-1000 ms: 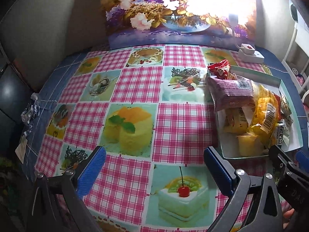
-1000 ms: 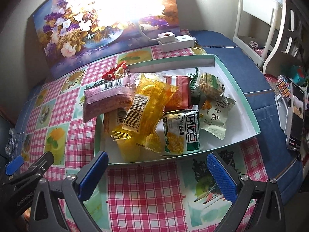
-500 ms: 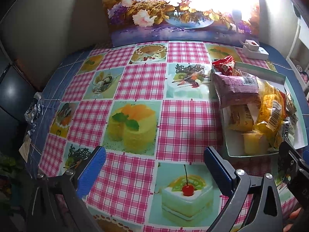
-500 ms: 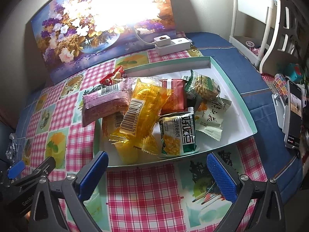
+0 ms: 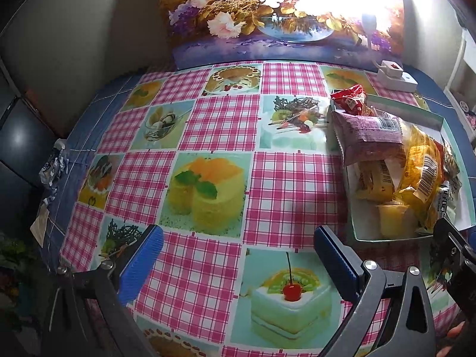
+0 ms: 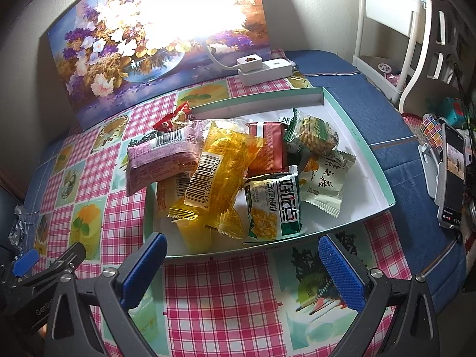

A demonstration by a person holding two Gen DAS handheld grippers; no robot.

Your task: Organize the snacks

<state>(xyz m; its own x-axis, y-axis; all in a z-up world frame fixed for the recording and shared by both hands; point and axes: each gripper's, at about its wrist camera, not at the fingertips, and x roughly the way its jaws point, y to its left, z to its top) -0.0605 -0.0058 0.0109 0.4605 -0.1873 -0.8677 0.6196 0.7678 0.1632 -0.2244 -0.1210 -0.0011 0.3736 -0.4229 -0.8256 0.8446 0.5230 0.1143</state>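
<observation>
Nearest the camera, the right gripper [image 6: 242,267] hangs above the table [image 6: 220,303] with its blue-padded jaws spread wide and nothing between them, just short of the near rim of the tray [image 6: 372,154]. The left gripper [image 5: 236,263] is likewise wide apart and empty, over the checked cloth well to the left of the tray [image 5: 440,125], above a printed cherry cake.

The tray is a shallow white box with a teal rim, and all the snacks lie heaped in its left half. At its near edge sits a yellow jelly cup [image 6: 196,235], touching the front wall. Just right of the cup stands a green and white corn snack packet [image 6: 275,205], leaning on the pile. Behind the cup, an orange-yellow transparent packet [image 6: 221,169] with a barcode lies across the middle of the heap, over a smaller yellow wrapper. To the left, a pink packet [image 6: 162,157] overhangs the tray's left rim. Right of the orange one lies a red packet [image 6: 267,145], and beyond that a green packet of biscuits [image 6: 315,134] and a pale cream packet [image 6: 324,181] toward the bare right part of the tray. At the tray's far left corner a red crinkled packet [image 6: 175,117] sticks up over the rim.

Beyond the tray, a white power strip [image 6: 261,68] lies on the table, and a flower painting [image 6: 142,41] leans against the wall behind it.
</observation>
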